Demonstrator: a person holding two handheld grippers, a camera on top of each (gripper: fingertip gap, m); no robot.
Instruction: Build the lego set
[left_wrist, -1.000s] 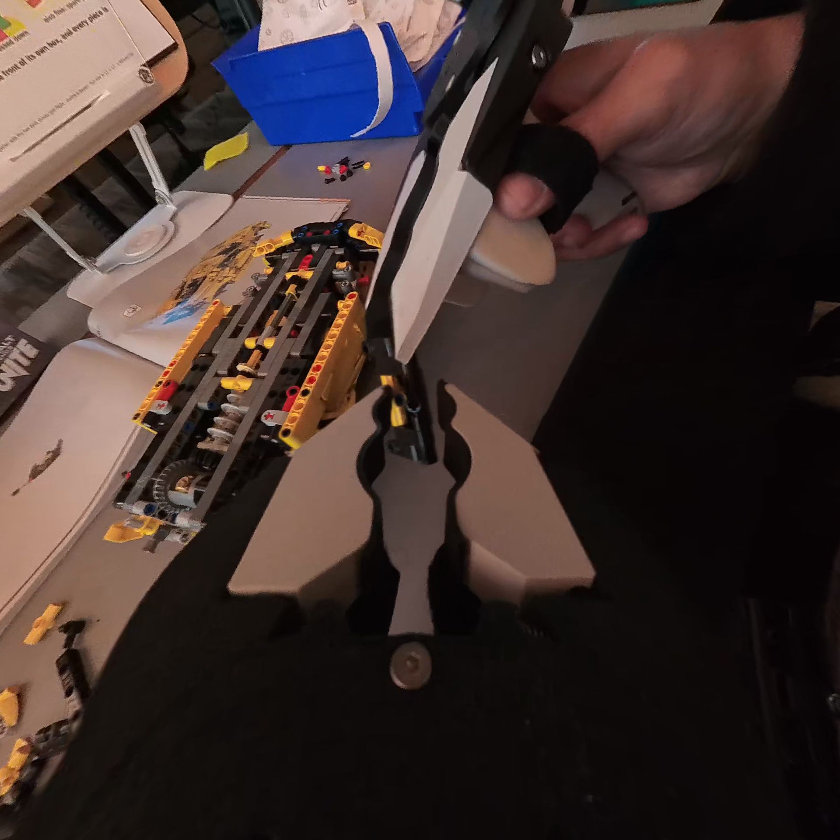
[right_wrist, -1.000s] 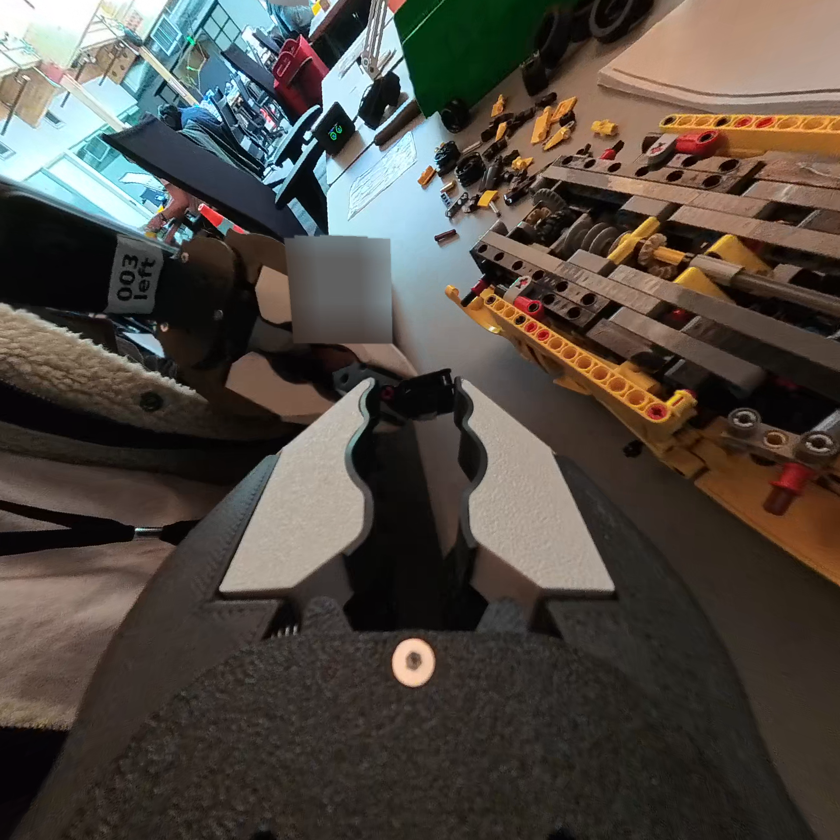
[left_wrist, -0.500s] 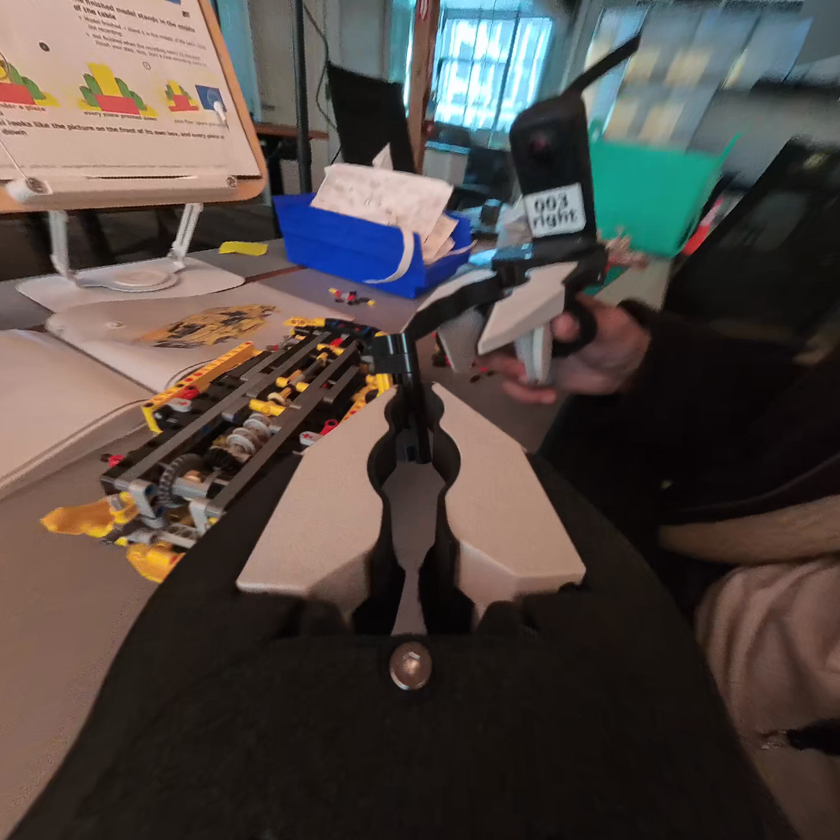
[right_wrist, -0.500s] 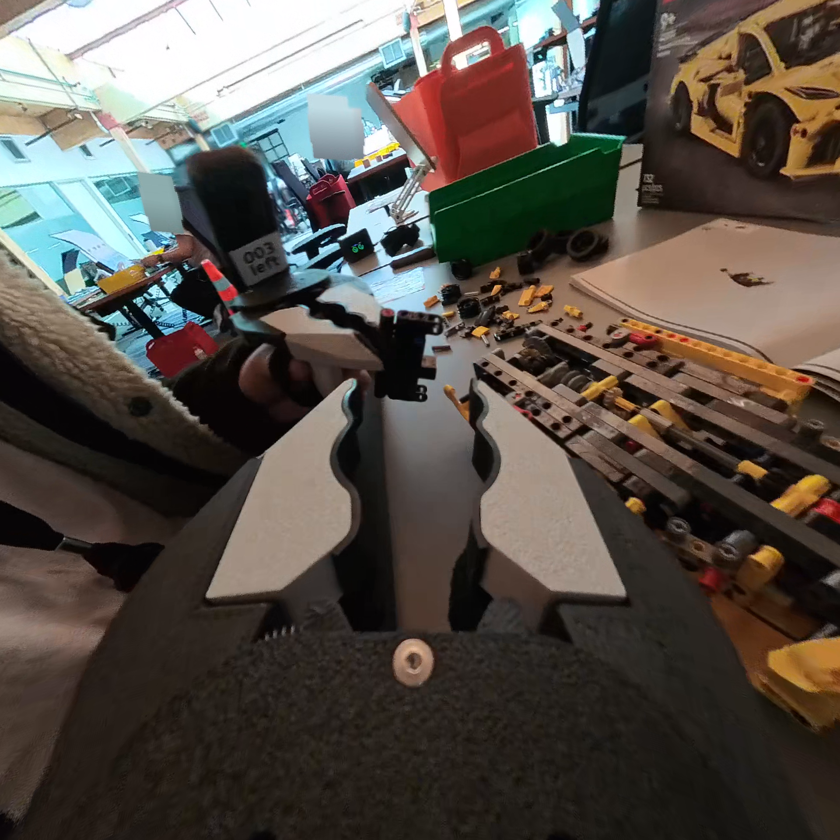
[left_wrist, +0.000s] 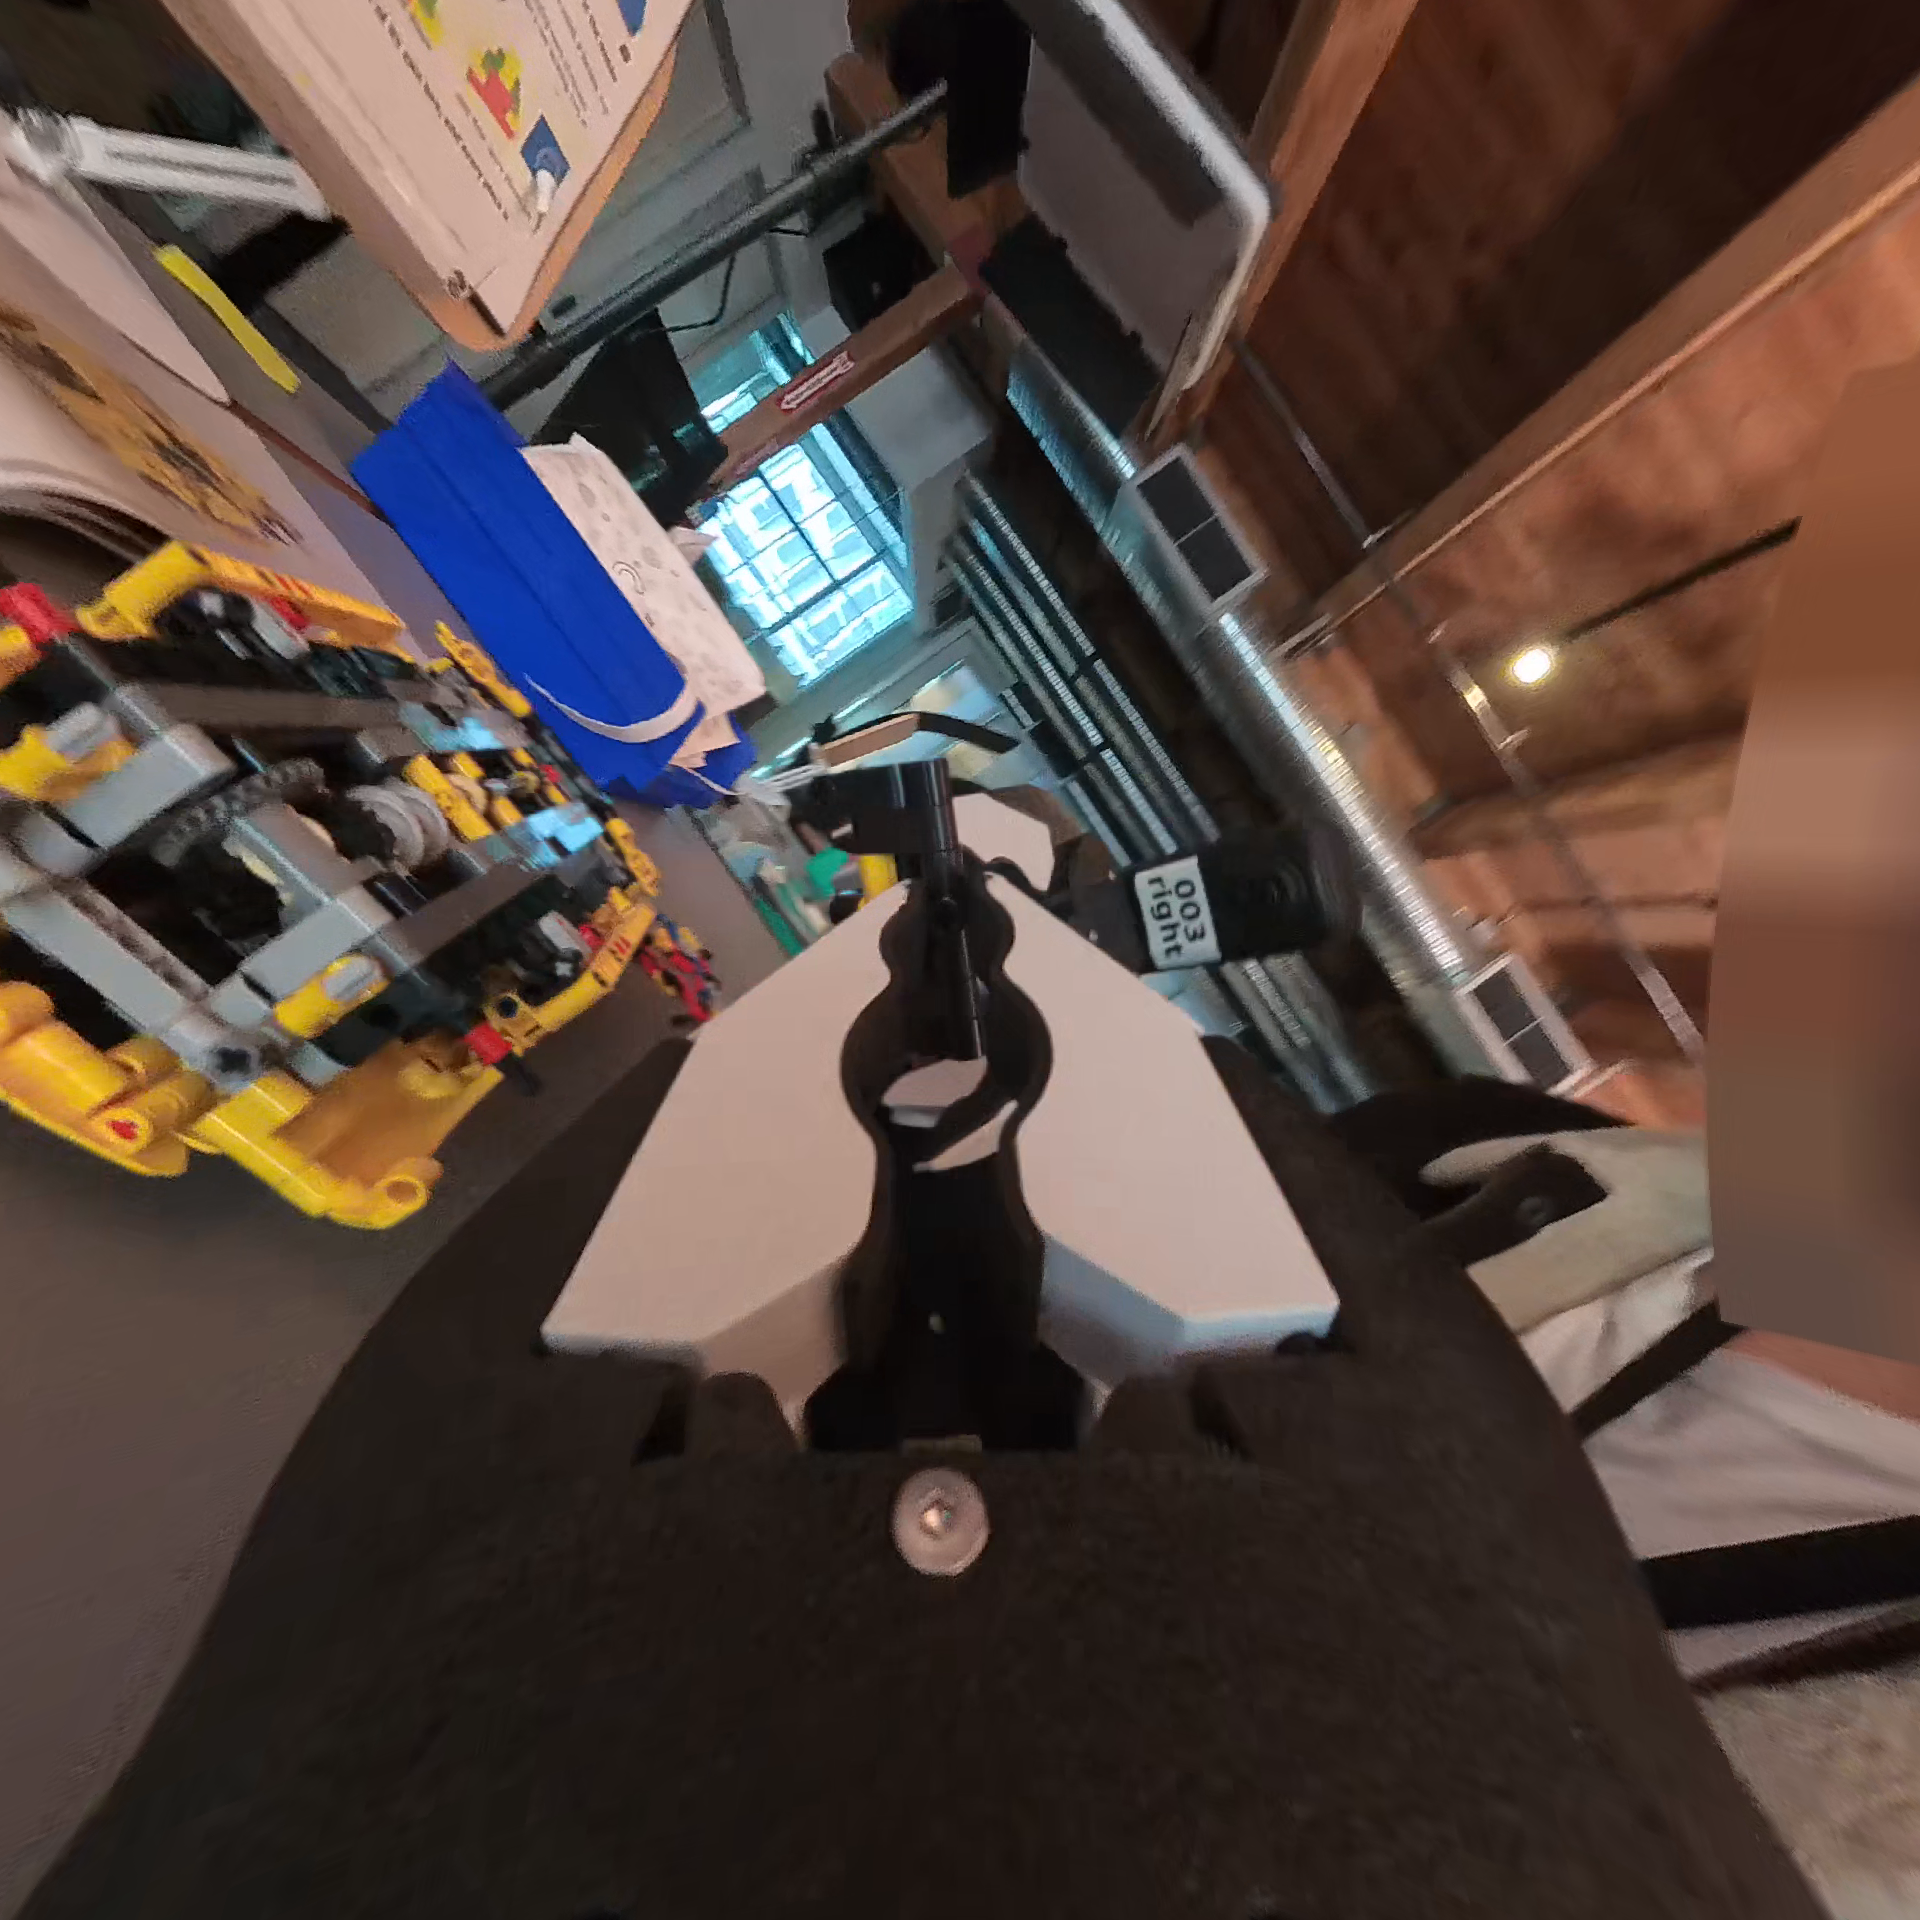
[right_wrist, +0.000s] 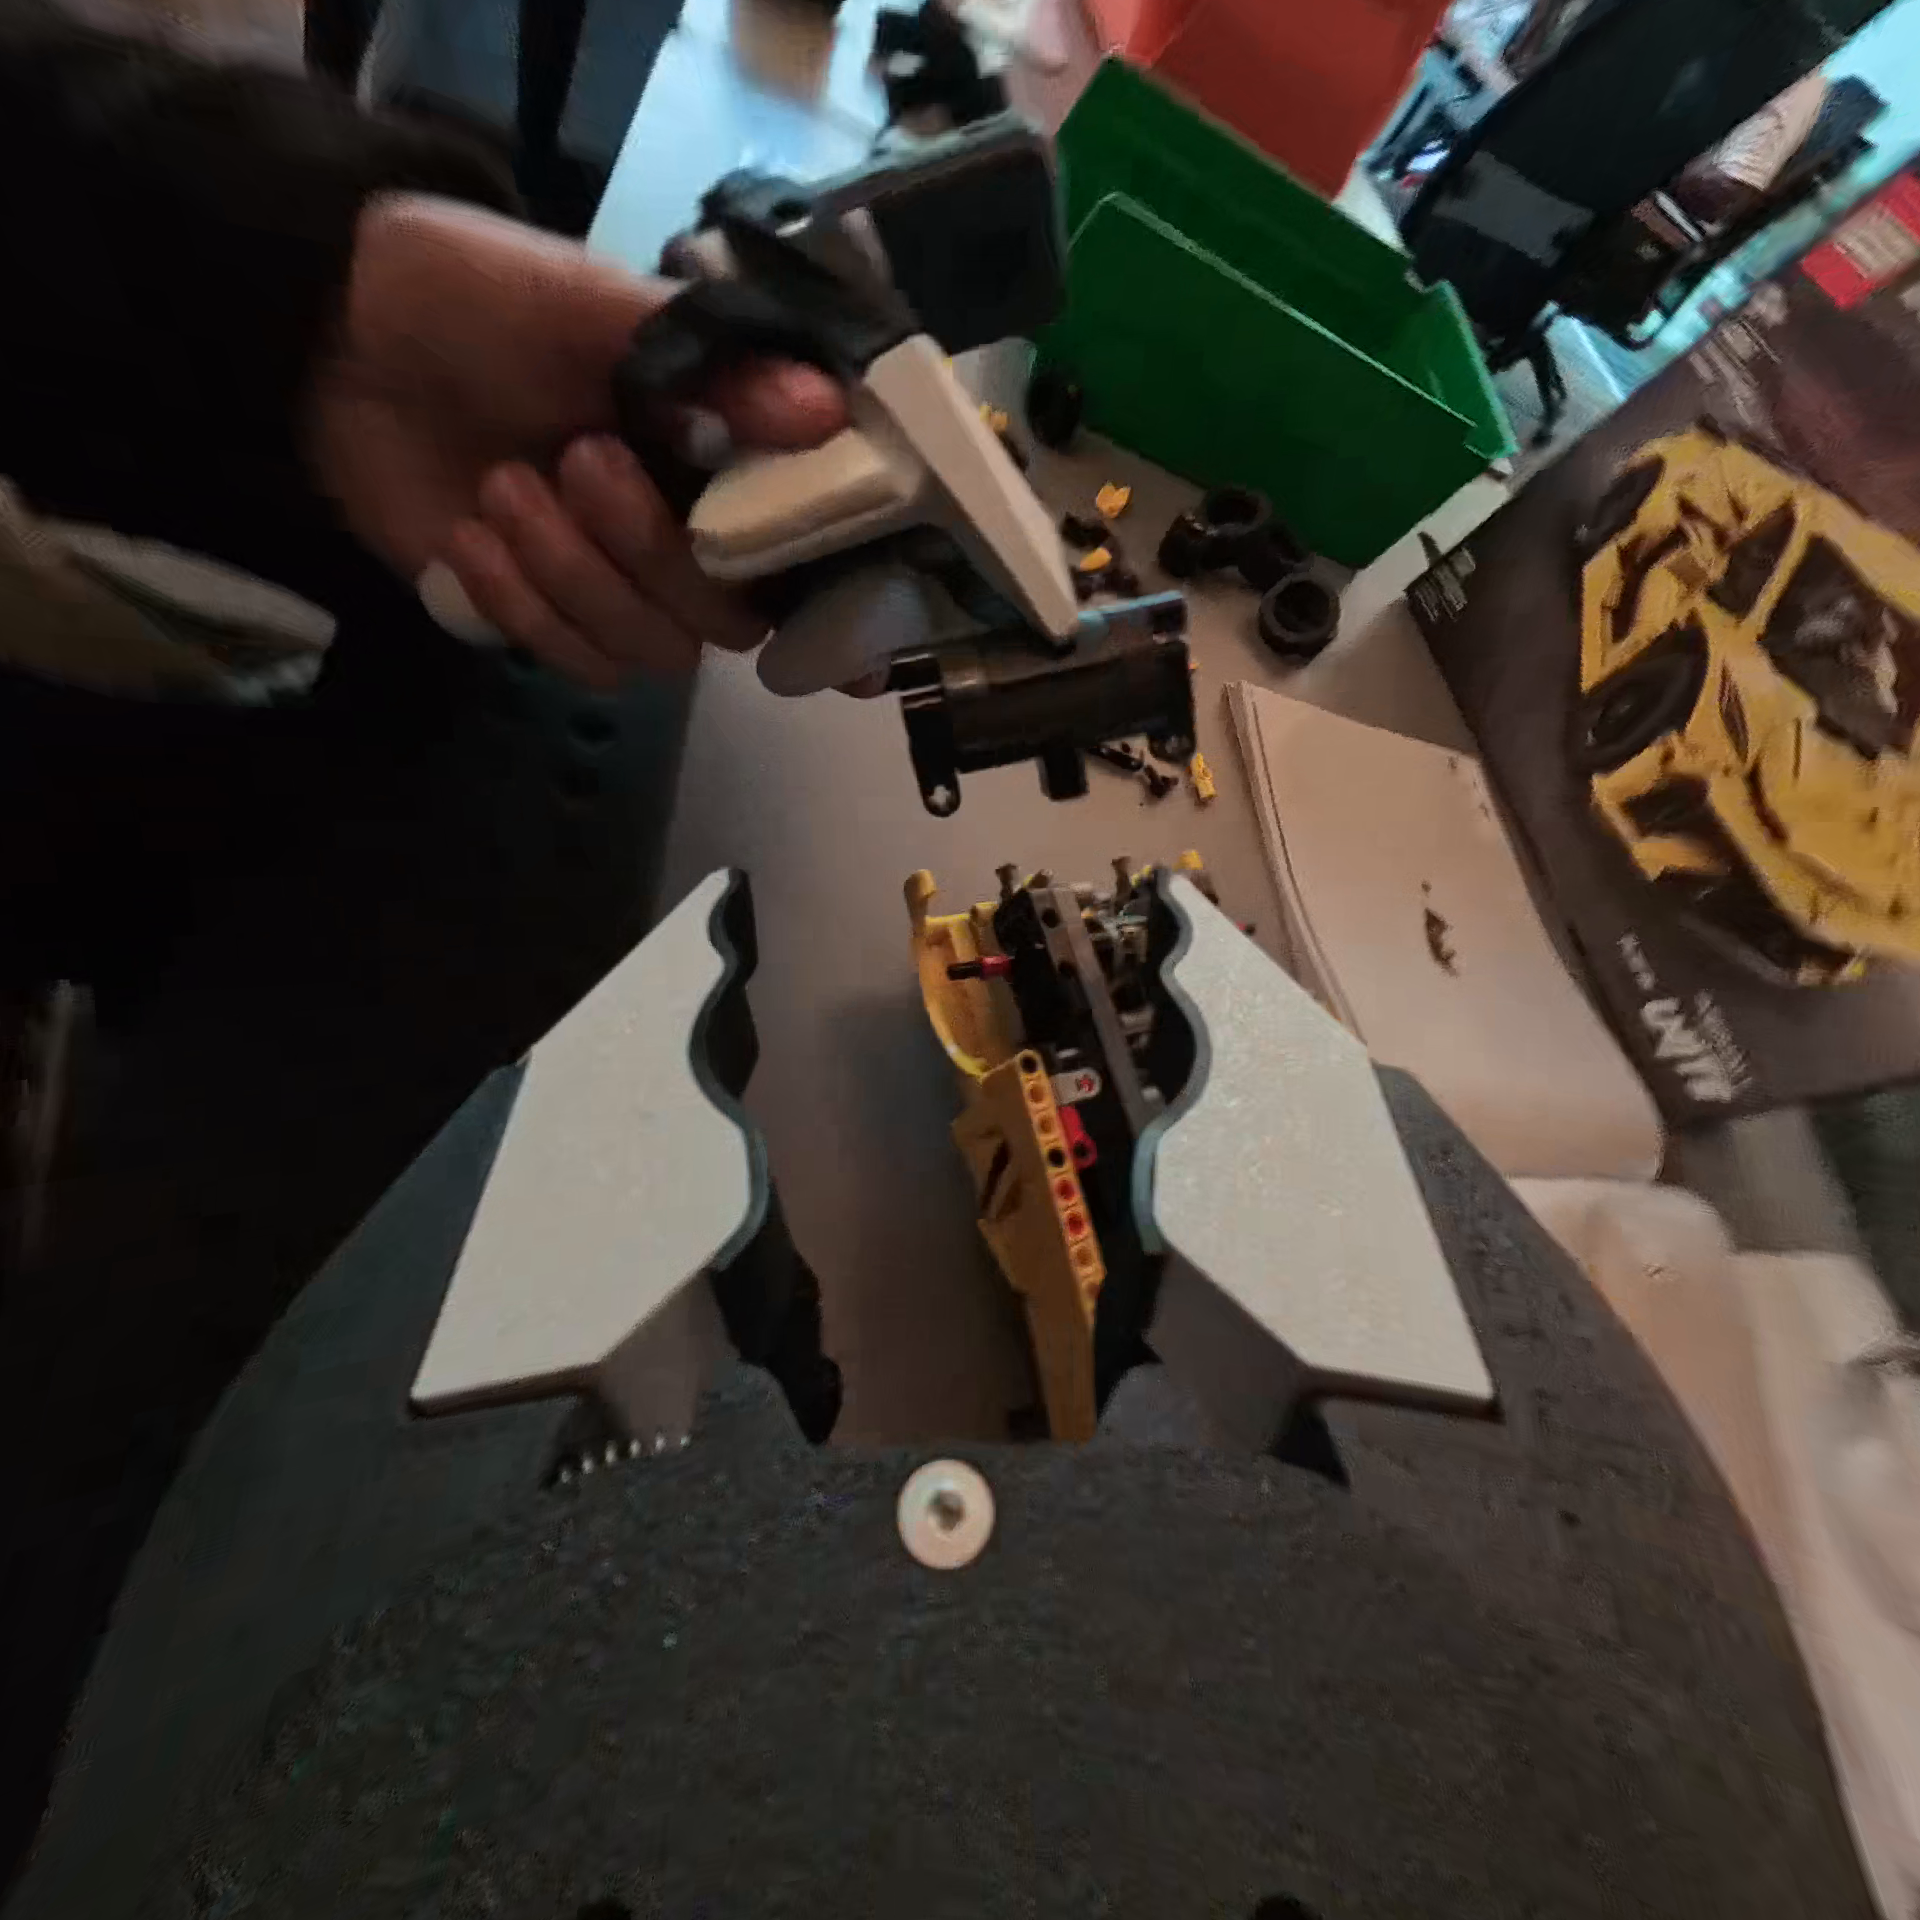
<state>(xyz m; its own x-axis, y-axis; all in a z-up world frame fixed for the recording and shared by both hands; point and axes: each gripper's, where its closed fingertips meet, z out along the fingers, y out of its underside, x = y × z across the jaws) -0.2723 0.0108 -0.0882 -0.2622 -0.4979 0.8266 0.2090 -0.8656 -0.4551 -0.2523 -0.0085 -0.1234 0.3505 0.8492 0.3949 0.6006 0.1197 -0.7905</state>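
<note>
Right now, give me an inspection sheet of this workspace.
Surface: grey table, partly covered.
Job's things: yellow-and-black chassis on table; black subassembly held in the air; instruction booklet; set box.
Clutter: loose pieces, black tyres, green bin, blue bin.
Grippers: left gripper shut on the subassembly; right gripper open, fingers astride the chassis.
Cables: nothing seen.
Surroundings: board on stand, ceiling ducts.

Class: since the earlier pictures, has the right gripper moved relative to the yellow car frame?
Yes. The right gripper has swung over the car frame, which previously lay off to its right.
</note>
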